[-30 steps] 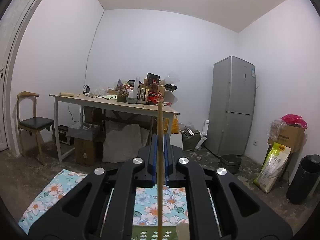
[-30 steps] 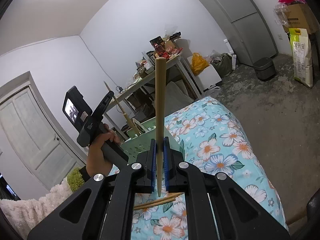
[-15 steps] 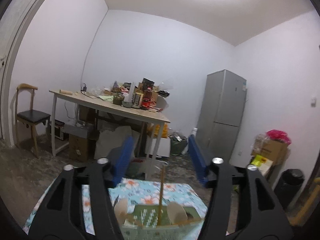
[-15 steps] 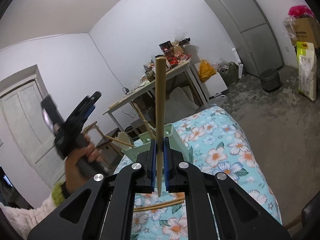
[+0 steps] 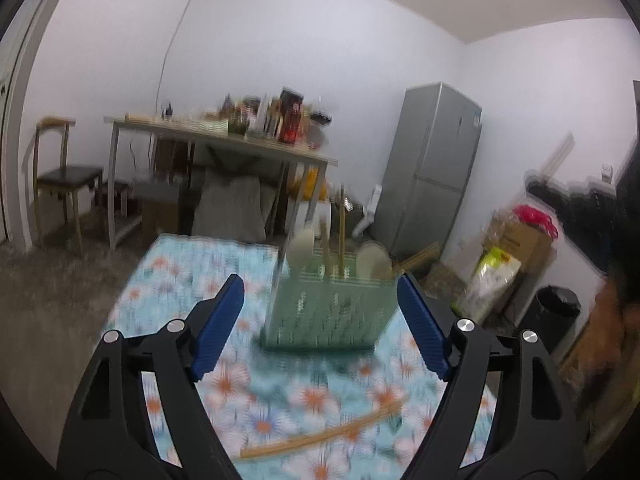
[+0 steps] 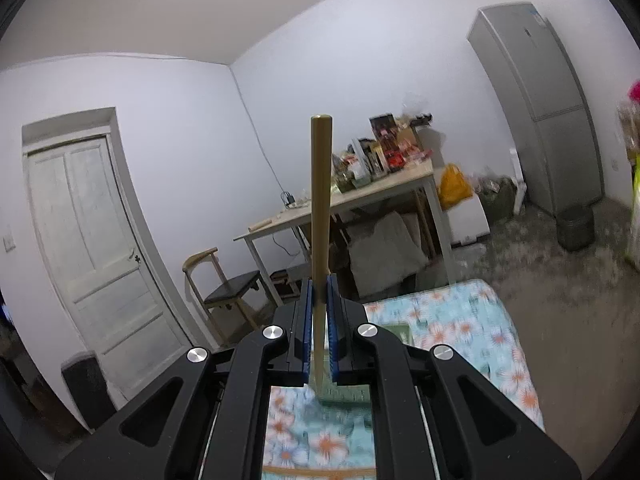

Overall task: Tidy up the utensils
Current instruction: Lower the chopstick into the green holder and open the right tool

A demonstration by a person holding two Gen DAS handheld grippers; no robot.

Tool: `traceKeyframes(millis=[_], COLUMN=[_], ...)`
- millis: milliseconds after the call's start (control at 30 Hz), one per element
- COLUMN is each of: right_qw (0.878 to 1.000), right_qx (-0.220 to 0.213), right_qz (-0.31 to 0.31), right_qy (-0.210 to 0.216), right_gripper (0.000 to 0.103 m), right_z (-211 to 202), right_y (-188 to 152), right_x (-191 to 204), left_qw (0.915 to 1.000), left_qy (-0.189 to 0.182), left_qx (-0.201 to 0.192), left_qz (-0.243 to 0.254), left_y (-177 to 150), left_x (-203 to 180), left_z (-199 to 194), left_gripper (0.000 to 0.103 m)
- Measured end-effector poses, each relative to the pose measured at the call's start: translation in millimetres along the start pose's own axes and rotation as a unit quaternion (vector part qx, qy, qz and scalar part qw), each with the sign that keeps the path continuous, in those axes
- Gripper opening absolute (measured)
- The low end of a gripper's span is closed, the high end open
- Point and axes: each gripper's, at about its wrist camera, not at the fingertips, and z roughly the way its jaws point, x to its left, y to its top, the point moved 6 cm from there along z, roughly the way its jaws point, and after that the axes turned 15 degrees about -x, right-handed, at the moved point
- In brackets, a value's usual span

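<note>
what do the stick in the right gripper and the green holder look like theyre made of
Chopstick: probably bamboo or wood, going by its matte tan, unpainted surface. Holder: likely plastic, judging by the pale green, slightly see-through walls pierced with rows of slots; blur leaves the finish unclear.

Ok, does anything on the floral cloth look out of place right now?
Yes: loose chopsticks lie flat on the floral cloth in front of the green utensil basket, while other utensils stand inside it.

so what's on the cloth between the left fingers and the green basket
Only bare floral cloth between the opening left gripper and green basket, in the left wrist view.
</note>
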Motion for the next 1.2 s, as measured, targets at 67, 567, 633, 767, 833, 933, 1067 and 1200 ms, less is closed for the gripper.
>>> traceKeyframes(millis=[67,567,633,767,833,933,1067,1200], right_qw=[1.0,0.994,0.993,0.988,0.986,0.987,0.99,0.994], right_qx=[-0.003,0.054,0.067,0.108,0.119,0.107,0.081,0.051], right_qz=[-0.011,-0.083,-0.082,-0.085,-0.087,-0.083,-0.082,-0.061], right_qy=[0.0,-0.056,-0.061,-0.075,-0.081,-0.083,-0.082,-0.076], right_gripper=[0.007,0.007,0.007,0.007,0.009,0.031,0.045,0.048], right_z=[13,129,141,155,155,148,132,104], right_y=[4,-51,-62,-87,-90,-80,-58,-31], right_x=[7,12,8,-2,-7,-10,-10,-13], left_qw=[0.9997,0.9927,0.9917,0.9899,0.9893,0.9888,0.9885,0.9891], left_qy=[-0.003,-0.011,-0.003,0.005,0.01,0.016,0.022,0.028], left_qx=[0.025,0.12,0.128,0.142,0.145,0.148,0.149,0.145], left_qz=[-0.005,0.002,0.006,-0.002,-0.006,-0.007,-0.012,-0.006], left_y=[-17,-94,-98,-107,-109,-110,-108,-103], left_x=[3,14,16,24,27,31,33,33], left_z=[-4,-1,0,4,5,6,8,7], left_gripper=[0.076,0.079,0.079,0.079,0.079,0.079,0.079,0.079])
